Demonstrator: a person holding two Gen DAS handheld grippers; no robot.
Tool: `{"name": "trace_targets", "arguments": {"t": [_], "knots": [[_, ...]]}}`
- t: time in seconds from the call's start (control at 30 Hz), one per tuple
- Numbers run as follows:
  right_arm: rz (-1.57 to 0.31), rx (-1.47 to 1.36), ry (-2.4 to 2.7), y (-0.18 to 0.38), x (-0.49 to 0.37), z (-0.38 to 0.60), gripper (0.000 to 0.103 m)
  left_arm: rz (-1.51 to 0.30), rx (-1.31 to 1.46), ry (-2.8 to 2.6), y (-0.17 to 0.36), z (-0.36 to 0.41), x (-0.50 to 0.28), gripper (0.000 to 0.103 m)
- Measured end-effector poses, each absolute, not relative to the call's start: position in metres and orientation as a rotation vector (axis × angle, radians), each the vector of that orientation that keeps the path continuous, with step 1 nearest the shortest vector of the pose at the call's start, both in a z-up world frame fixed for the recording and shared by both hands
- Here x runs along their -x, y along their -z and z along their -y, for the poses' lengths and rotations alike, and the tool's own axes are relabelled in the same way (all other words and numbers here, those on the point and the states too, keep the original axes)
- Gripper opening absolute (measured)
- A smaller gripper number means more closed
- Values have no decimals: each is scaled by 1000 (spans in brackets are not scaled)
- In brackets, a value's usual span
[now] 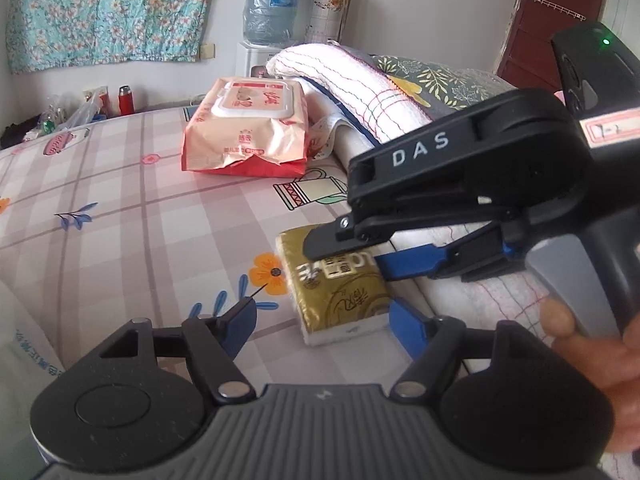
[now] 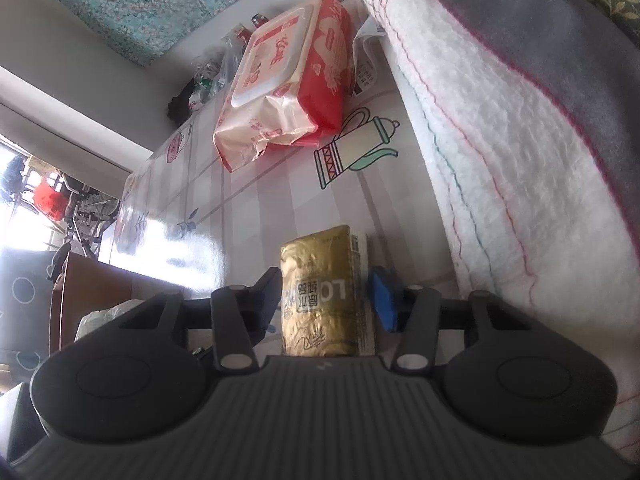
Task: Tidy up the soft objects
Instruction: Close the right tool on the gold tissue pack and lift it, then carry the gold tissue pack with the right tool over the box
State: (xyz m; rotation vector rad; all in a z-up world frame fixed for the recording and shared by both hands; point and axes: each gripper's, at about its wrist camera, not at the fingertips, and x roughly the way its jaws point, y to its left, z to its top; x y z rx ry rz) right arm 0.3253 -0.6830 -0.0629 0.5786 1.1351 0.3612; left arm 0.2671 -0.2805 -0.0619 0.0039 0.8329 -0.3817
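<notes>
A gold tissue pack point(image 1: 340, 296) lies on the patterned tablecloth point(image 1: 140, 208). My right gripper point(image 1: 352, 256) reaches in from the right, its jaws open around the pack; in the right wrist view the pack point(image 2: 320, 300) sits between its fingers point(image 2: 382, 300), which stand slightly apart from it. My left gripper point(image 1: 324, 322) is open just in front of the pack, empty. A red and pink wet-wipes pack point(image 1: 248, 128) lies farther back; it also shows in the right wrist view point(image 2: 280, 80). A folded white towel point(image 1: 360, 88) lies on a stack at the right.
The folded towel stack point(image 2: 500, 140) runs along the right side close to the tissue pack. A water jug point(image 1: 272, 4) and bottles point(image 1: 126, 100) stand behind the table. The table's left edge drops off near a window point(image 2: 40, 200).
</notes>
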Motion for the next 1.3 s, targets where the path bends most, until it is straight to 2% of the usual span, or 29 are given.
{"name": "trace_targets", "arguments": {"t": [0.07, 0.37, 0.73, 1.03, 1.3], "knots": [[-1161, -613, -388, 68, -321, 682, 37, -851, 8, 388, 65, 281, -268, 71], [-1174, -664, -400, 64, -296, 682, 34, -850, -26, 399, 49, 279, -243, 68], [-1054, -625, -458, -21, -230, 668, 34, -695, -29, 431, -20, 244, -180, 67], [-983, -529, -644, -94, -185, 570, 36, -566, 0, 309, -72, 143, -126, 67], [-1067, -455, -915, -107, -153, 413, 36, -562, 36, 78, -88, 20, -85, 67]]}}
